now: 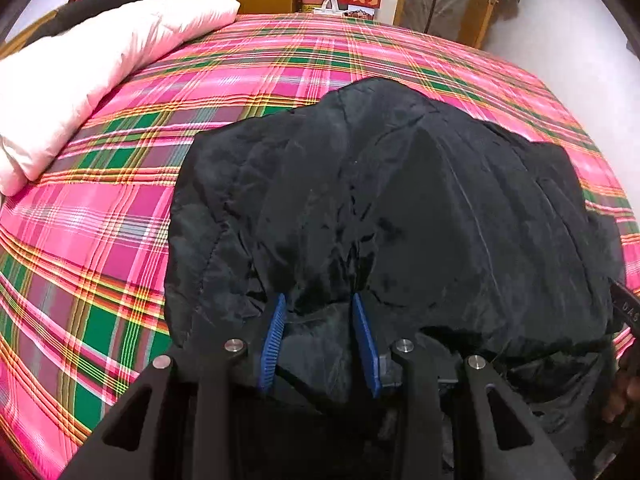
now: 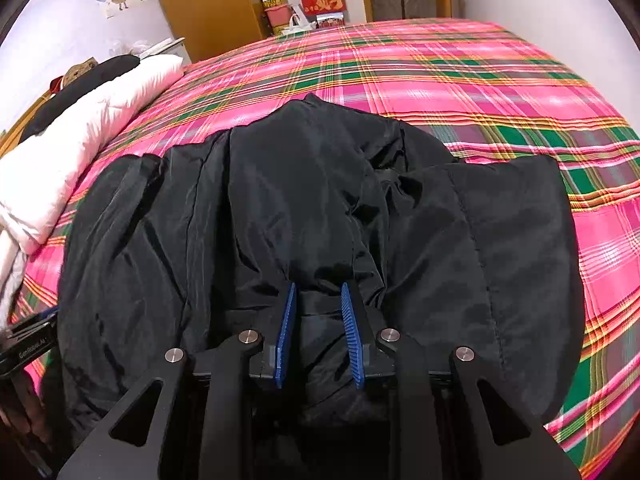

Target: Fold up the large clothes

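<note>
A black coat [image 2: 320,208] lies bunched on the plaid bed [image 2: 500,92]. The left gripper [image 1: 318,300] and right gripper [image 2: 319,290] each pinch a fold of it between part-open jaws. The left gripper's body reads "GenRobot.AI"; a red box [image 2: 322,0] bears "财".

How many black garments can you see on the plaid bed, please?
2: a black jacket bunched between both grippers near the bed's front, another black garment behind the white quilt. More may be hidden.
</note>
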`<state>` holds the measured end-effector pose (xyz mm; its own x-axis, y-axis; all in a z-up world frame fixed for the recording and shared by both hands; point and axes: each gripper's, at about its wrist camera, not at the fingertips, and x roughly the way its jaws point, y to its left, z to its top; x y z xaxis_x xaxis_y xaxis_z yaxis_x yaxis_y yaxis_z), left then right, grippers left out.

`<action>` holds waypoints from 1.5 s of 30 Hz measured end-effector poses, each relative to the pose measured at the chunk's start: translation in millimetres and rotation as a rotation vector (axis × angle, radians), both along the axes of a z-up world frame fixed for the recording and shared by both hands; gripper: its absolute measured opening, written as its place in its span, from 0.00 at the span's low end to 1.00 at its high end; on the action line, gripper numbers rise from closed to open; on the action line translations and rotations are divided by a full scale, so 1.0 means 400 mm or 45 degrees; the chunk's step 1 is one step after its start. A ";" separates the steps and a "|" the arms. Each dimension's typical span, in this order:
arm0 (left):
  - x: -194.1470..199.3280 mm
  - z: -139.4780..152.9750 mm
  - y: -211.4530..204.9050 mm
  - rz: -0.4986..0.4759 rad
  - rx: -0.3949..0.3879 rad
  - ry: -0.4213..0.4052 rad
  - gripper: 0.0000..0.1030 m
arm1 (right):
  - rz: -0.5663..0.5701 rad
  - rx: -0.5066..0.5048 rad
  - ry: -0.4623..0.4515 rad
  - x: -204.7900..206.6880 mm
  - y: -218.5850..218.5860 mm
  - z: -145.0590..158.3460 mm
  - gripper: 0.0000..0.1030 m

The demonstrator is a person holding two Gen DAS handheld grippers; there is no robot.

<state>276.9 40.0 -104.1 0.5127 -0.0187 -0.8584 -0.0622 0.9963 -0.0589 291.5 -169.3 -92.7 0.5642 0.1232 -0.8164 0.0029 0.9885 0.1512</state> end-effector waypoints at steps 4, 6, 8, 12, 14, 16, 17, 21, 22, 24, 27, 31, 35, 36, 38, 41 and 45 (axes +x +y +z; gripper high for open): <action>-0.012 0.047 0.017 0.032 -0.036 -0.028 0.36 | -0.018 0.023 -0.019 -0.032 0.011 0.100 0.23; -0.037 0.103 0.021 0.009 -0.093 -0.138 0.36 | 0.010 0.070 -0.110 -0.081 0.021 0.157 0.23; -0.070 0.146 0.007 -0.048 -0.128 -0.247 0.36 | 0.058 0.113 -0.163 -0.123 0.045 0.184 0.24; -0.079 0.103 -0.061 -0.203 -0.156 -0.168 0.36 | 0.173 0.116 -0.087 -0.140 0.118 0.125 0.23; -0.067 0.034 -0.078 -0.227 -0.173 -0.030 0.36 | 0.171 0.093 0.013 -0.131 0.133 0.047 0.23; -0.057 0.005 -0.081 -0.236 -0.148 -0.013 0.38 | 0.166 0.090 0.064 -0.129 0.130 -0.008 0.21; -0.055 0.003 -0.084 -0.251 -0.131 -0.021 0.38 | 0.168 0.086 0.076 -0.129 0.127 -0.027 0.20; -0.035 -0.016 -0.096 -0.246 -0.100 0.002 0.38 | 0.200 0.027 0.087 -0.132 0.132 -0.059 0.20; -0.032 -0.021 -0.100 -0.247 -0.087 0.004 0.38 | 0.215 0.026 0.108 -0.132 0.134 -0.061 0.20; -0.035 -0.023 -0.116 -0.250 -0.070 0.002 0.38 | 0.201 0.055 0.130 -0.128 0.131 -0.076 0.20; -0.032 -0.029 -0.123 -0.248 -0.068 0.003 0.38 | 0.188 0.087 0.140 -0.126 0.117 -0.092 0.20; -0.027 -0.033 -0.125 -0.233 -0.075 0.000 0.38 | 0.188 0.079 0.124 -0.138 0.111 -0.098 0.20; -0.037 -0.028 -0.121 -0.216 -0.095 -0.024 0.38 | 0.189 0.076 0.134 -0.148 0.108 -0.087 0.20; -0.042 -0.021 -0.120 -0.213 -0.098 -0.029 0.38 | 0.183 0.080 0.151 -0.151 0.105 -0.072 0.20; -0.062 0.006 -0.115 -0.227 -0.108 -0.057 0.37 | 0.164 0.064 0.143 -0.165 0.109 -0.032 0.20; -0.103 0.048 -0.097 -0.249 -0.136 -0.126 0.37 | 0.178 0.087 0.023 -0.226 0.113 0.053 0.20; -0.125 0.044 -0.083 -0.263 -0.160 -0.121 0.37 | 0.241 0.080 0.017 -0.259 0.157 0.050 0.20</action>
